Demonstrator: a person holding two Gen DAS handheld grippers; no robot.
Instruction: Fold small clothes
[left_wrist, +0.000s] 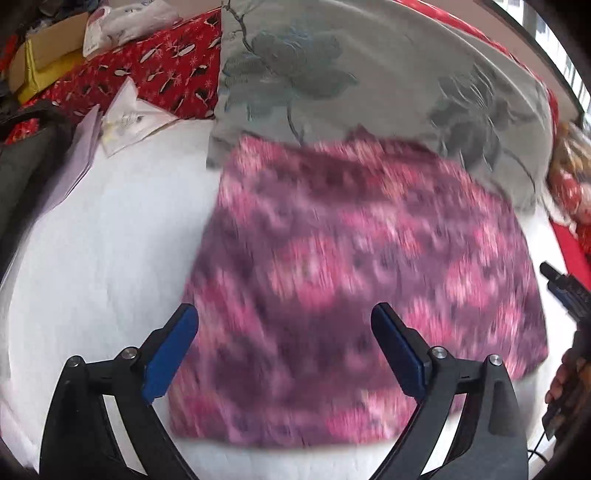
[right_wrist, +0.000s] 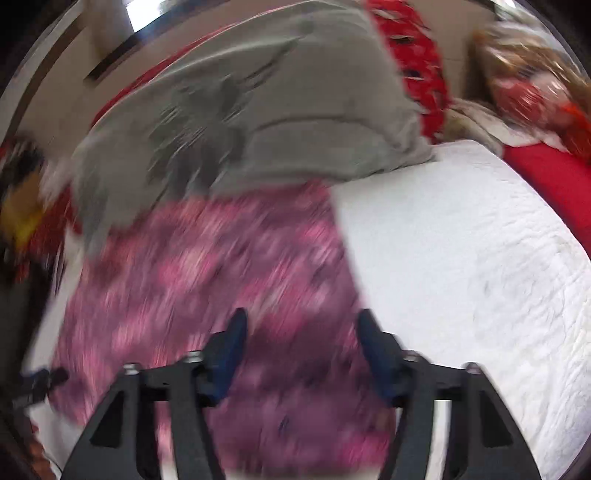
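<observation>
A small pink and purple patterned garment (left_wrist: 351, 280) lies flat on the white quilted surface (left_wrist: 110, 240), its far edge against a grey floral cloth (left_wrist: 332, 74). My left gripper (left_wrist: 284, 317) is open and empty, hovering above the garment's near left part. The right gripper's tip (left_wrist: 565, 288) shows at the right edge of the left wrist view. In the blurred right wrist view the garment (right_wrist: 207, 266) fills the lower left, and my right gripper (right_wrist: 299, 321) is open and empty above its near right edge. The left gripper's tip (right_wrist: 40, 380) shows at the far left.
The grey floral cloth (right_wrist: 258, 103) lies behind the garment. Red patterned fabric (left_wrist: 159, 66), a cardboard box (left_wrist: 40, 55), white packets (left_wrist: 129, 114) and a dark bag (left_wrist: 26, 155) sit at the back left. The white quilt (right_wrist: 461, 258) extends right, with red fabric (right_wrist: 546, 177) beyond.
</observation>
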